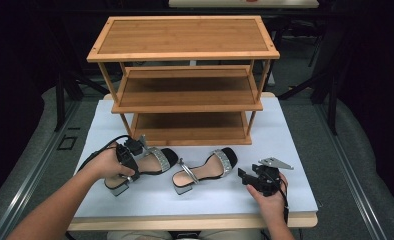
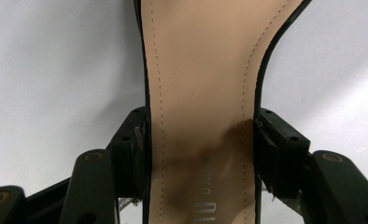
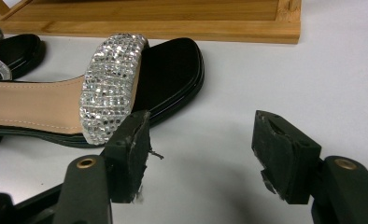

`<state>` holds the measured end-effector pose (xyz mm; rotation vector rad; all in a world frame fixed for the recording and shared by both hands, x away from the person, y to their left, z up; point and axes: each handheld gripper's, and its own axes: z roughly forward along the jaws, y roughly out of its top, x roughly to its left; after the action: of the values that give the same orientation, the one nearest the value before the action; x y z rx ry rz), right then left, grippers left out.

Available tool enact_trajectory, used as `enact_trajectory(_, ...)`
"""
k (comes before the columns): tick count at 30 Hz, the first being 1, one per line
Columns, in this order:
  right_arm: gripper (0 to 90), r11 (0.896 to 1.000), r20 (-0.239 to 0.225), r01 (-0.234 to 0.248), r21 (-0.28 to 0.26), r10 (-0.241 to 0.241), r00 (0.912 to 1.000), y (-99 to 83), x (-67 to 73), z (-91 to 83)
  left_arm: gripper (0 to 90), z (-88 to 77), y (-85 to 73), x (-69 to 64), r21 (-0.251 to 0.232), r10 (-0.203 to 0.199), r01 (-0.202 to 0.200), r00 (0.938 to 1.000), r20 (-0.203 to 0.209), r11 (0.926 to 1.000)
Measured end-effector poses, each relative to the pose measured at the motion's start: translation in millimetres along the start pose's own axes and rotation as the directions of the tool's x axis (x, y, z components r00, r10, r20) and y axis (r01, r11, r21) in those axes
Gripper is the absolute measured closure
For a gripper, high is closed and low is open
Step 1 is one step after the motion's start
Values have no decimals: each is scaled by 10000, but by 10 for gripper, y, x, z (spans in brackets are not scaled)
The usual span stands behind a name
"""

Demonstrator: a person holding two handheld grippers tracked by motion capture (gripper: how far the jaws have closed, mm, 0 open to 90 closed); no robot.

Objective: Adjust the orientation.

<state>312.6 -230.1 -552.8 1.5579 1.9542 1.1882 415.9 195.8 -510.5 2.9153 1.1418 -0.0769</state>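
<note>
Jaws of left gripper (image 2: 201, 154) clamped across left sandal (image 2: 201, 93) at the waist, sole between them; right gripper (image 3: 201, 154) jaws apart, other sandal (image 3: 102, 88) just left-ahead; likely lift level toward rack (image 1: 185, 75).

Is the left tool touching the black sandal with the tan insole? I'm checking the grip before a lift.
Touching. The left gripper view shows the left tool with both pads pressed against the black sandal's edges, no gap.

Black fingers (image 3: 128, 154) with brass rivets, worn pads, trailing black cables.
</note>
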Motion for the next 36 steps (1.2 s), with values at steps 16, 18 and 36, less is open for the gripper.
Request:
enact_trajectory(16, 365, 10000, -5, -58, -18, 58, 10000, -1, 7, 7, 430, -407, -34, 108, -1444, -1273, 1276, 9918, 112, 9813)
enact_trajectory(18, 365, 10000, -19, -51, -13, 51, 10000, 1, 10, 7, 429, -386, 24, 122, -1577, -1472, 1470, 9890, 105, 9765)
enact_trajectory(36, 365, 9999, -17, -169, -37, 169, 9999, 0, -32, -6, 425, -77, 353, 161, -1968, -3661, 3662, 9298, 384, 9095)
